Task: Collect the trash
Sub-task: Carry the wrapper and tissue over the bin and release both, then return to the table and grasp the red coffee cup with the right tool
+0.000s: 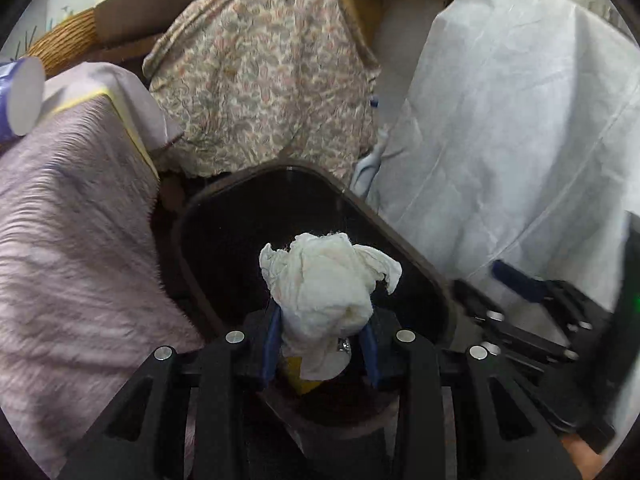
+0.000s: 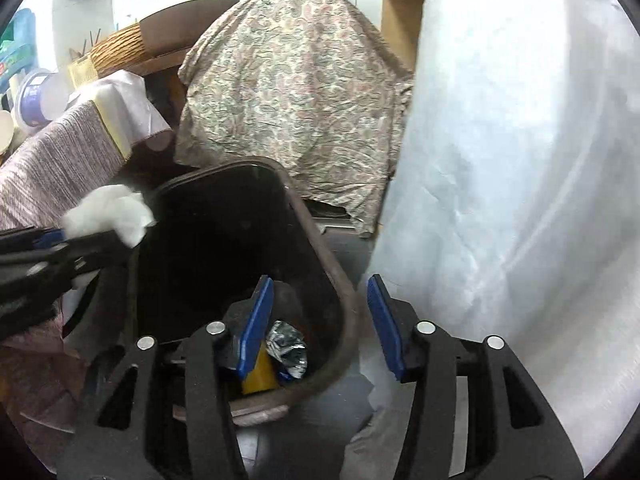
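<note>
While over bin [image 1: 400,248], claw-gripped tissue [image 1: 324,284]

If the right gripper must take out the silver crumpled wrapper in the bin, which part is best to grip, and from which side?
Probably its upper crumpled end, from straight above through the bin's open top. The silver wrapper lies low, the bin's walls block every sideways approach, and the yellow packet sits against it. The right gripper is open and empty.

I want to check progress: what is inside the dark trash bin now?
At the bottom of the trash bin lie a crumpled silver wrapper and a yellow piece. The rest of the inside is too dark, and a gripper finger covers part.
</note>
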The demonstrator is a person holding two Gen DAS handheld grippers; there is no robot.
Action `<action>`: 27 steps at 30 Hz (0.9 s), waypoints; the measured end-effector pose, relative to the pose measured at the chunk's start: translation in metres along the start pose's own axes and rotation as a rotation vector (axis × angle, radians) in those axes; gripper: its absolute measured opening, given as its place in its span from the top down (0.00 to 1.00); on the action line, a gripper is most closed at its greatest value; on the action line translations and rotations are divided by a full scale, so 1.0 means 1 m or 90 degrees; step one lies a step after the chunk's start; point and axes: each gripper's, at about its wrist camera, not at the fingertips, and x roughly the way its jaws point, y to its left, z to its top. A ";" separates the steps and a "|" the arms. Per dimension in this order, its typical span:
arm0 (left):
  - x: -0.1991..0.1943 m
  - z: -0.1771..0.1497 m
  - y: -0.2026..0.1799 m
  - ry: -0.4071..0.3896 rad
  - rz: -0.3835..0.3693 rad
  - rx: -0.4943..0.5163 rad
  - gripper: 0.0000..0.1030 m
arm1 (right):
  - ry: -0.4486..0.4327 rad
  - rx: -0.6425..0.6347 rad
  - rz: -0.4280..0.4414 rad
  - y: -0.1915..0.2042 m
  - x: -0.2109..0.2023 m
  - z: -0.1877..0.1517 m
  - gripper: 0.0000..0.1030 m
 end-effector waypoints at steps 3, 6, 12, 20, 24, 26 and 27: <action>0.018 -0.003 -0.002 0.032 -0.003 0.010 0.64 | -0.002 -0.009 -0.007 -0.004 -0.005 -0.003 0.51; 0.035 -0.005 -0.001 0.053 -0.004 0.010 0.52 | -0.008 -0.006 -0.009 -0.008 -0.012 -0.003 0.51; 0.042 -0.008 -0.003 0.057 -0.017 0.014 0.36 | -0.024 -0.005 -0.033 -0.015 -0.022 0.000 0.41; 0.002 -0.019 -0.008 0.017 -0.031 0.016 0.34 | -0.045 0.002 -0.040 -0.016 -0.033 0.008 0.41; -0.040 -0.025 -0.020 -0.030 -0.066 0.016 0.28 | -0.053 -0.004 -0.038 -0.012 -0.038 0.014 0.37; -0.064 -0.028 -0.025 -0.063 -0.079 0.012 0.25 | -0.057 0.000 -0.034 -0.010 -0.039 0.019 0.37; -0.075 -0.028 -0.026 -0.077 -0.081 0.012 0.23 | -0.059 0.002 -0.030 -0.008 -0.040 0.022 0.37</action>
